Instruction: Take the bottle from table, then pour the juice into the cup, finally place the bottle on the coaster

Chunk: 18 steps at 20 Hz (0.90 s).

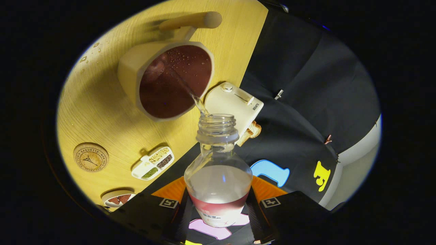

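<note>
A clear plastic bottle [218, 170] with no cap sits between my fingers, and my gripper [219, 211] is shut on its lower body. The bottle is tilted toward the cup, and a thin stream of clear liquid runs from its mouth into it. The cream, angular cup [136, 68] with a wooden handle stands on the wooden table [102, 115] beyond the bottle's mouth; its inside is dark reddish-brown and holds liquid with bubbles. A round cork coaster [91, 157] lies on the table, left of the bottle and nearer than the cup.
A cream toaster [235, 103] with bread slices stands just beyond the bottle's mouth at the table's edge. A small white divided tray [153, 162] of grains lies near the coaster, with a small dish [117, 198] closer in. Water drops dot the table beyond the cup.
</note>
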Available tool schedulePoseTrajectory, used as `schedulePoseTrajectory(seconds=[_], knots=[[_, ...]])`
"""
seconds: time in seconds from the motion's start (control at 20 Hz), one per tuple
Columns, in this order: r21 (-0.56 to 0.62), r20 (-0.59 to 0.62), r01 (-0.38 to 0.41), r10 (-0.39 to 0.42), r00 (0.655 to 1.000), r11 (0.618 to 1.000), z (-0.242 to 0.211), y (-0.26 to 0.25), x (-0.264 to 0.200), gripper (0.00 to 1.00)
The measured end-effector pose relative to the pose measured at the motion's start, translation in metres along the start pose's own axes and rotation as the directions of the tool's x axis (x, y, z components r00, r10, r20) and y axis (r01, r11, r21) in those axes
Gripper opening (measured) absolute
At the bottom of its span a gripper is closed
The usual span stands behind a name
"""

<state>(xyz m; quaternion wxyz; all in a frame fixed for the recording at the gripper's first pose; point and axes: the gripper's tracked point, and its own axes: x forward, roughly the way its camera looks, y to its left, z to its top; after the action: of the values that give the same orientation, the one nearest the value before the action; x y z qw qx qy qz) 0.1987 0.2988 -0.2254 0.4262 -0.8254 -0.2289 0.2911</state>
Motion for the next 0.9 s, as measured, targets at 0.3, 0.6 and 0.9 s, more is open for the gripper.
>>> schedulePoseTrajectory(seconds=[0.3, 0.6, 0.9], knots=[[-0.036, 0.010, 0.011, -0.011, 1.000, 0.999, -0.0005, -0.0087, 0.0021, 0.73], [-0.064, 0.020, 0.005, -0.004, 1.000, 0.998, 0.0045, -0.0084, 0.0008, 0.72], [-0.080, 0.016, -0.006, 0.008, 1.000, 0.997, 0.0038, -0.0070, 0.0027, 0.73]])
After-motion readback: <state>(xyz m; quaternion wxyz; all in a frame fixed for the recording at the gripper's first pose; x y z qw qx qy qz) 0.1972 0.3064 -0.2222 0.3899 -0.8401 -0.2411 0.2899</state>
